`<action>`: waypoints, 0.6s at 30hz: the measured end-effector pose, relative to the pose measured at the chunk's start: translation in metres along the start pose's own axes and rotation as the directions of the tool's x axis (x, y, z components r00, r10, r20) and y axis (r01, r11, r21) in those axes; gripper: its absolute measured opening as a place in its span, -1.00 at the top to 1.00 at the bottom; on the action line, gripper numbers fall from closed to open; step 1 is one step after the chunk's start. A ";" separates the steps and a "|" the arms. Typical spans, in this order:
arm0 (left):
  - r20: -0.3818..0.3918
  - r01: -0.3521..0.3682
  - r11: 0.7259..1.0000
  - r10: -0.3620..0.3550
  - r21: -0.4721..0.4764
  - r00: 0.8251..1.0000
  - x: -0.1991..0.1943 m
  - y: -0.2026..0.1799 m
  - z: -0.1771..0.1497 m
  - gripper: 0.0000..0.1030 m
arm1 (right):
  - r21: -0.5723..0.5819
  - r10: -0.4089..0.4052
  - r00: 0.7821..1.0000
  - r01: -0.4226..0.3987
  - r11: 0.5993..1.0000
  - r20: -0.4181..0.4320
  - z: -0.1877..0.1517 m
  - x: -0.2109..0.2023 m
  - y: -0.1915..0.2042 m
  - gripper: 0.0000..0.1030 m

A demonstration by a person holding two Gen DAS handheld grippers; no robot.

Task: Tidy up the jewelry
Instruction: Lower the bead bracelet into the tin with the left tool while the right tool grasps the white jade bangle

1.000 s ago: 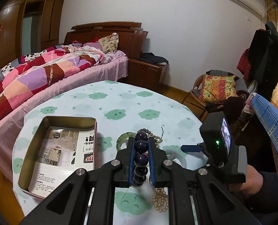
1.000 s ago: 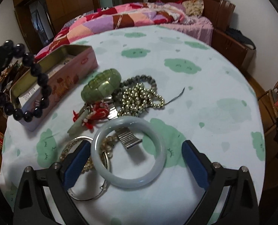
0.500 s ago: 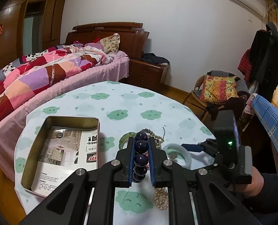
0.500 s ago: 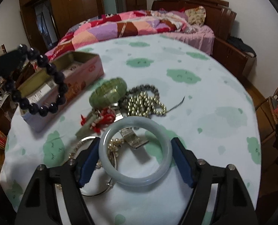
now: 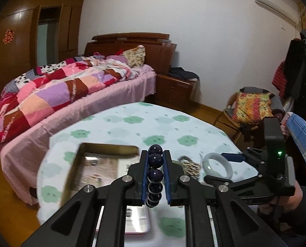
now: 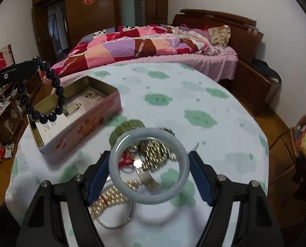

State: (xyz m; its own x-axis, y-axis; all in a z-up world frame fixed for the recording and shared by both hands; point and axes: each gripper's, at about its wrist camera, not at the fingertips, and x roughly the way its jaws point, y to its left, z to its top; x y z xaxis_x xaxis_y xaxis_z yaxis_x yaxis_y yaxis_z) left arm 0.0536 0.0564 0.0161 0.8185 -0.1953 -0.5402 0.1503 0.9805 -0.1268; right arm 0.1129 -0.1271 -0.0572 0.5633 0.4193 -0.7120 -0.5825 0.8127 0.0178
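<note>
We hold the left gripper (image 5: 155,164) above the round desk (image 5: 163,123), its jaws narrow and clamped on a dark bead bracelet (image 5: 155,173); in the right wrist view that bracelet hangs as a loop over the open tin (image 6: 78,111) at the desk's left side. The tin is a shallow rectangle with pinkish printed walls and printed paper lying inside

Our right gripper (image 6: 148,166) has its jaws wide and pressed on either side of a pale jade bangle (image 6: 148,197), which is lifted clear of the cloth; its shadow falls on the desk below. Under and behind the bangle lies the rest of the jewelry pile: a green bead bracelet (image 6: 128,127), a gold bead chain (image 6: 157,152), a red knotted piece (image 6: 126,160), a metal watch band (image 6: 146,177) and a thin silver ring bangle (image 6: 115,222)

The desk wears a white cloth with green cloud prints. Behind it stands a wooden bed (image 5: 132,47) with a patchwork quilt (image 5: 56,90) and a floral pillow (image 5: 135,57). Dark wardrobes (image 6: 80,20) line the far wall, an air conditioner (image 5: 276,8) hangs high on the white wall, and a wicker chair (image 5: 253,107) with a bright cushion stands on the wooden floor
</note>
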 end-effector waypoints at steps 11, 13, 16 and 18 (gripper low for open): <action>-0.029 -0.095 0.995 0.094 -0.027 0.995 0.025 0.058 0.017 0.75 | -0.145 0.051 0.998 -0.045 0.988 0.038 0.058 0.024 0.047 -0.50; -0.040 -0.102 0.994 0.101 -0.040 0.994 0.033 0.069 0.018 0.75 | -0.160 0.072 0.997 -0.065 0.985 0.037 0.067 0.034 0.056 -0.50; -0.057 -0.097 0.993 0.093 -0.061 0.994 0.044 0.080 0.018 0.75 | -0.178 0.090 0.996 -0.084 0.980 0.029 0.077 0.051 0.069 -0.50; -0.067 -0.094 0.993 0.090 -0.070 0.994 0.052 0.087 0.019 0.75 | -0.195 0.103 0.994 -0.097 0.976 0.022 0.082 0.062 0.078 -0.50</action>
State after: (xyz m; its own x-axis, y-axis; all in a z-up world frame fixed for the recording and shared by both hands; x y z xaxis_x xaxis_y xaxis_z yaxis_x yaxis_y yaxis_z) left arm 0.1198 0.1324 -0.0070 0.7899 -0.1078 -0.6037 0.0335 0.9906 -0.1329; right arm 0.1503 -0.0048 -0.0427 0.5130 0.5098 -0.6906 -0.7372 0.6738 -0.0503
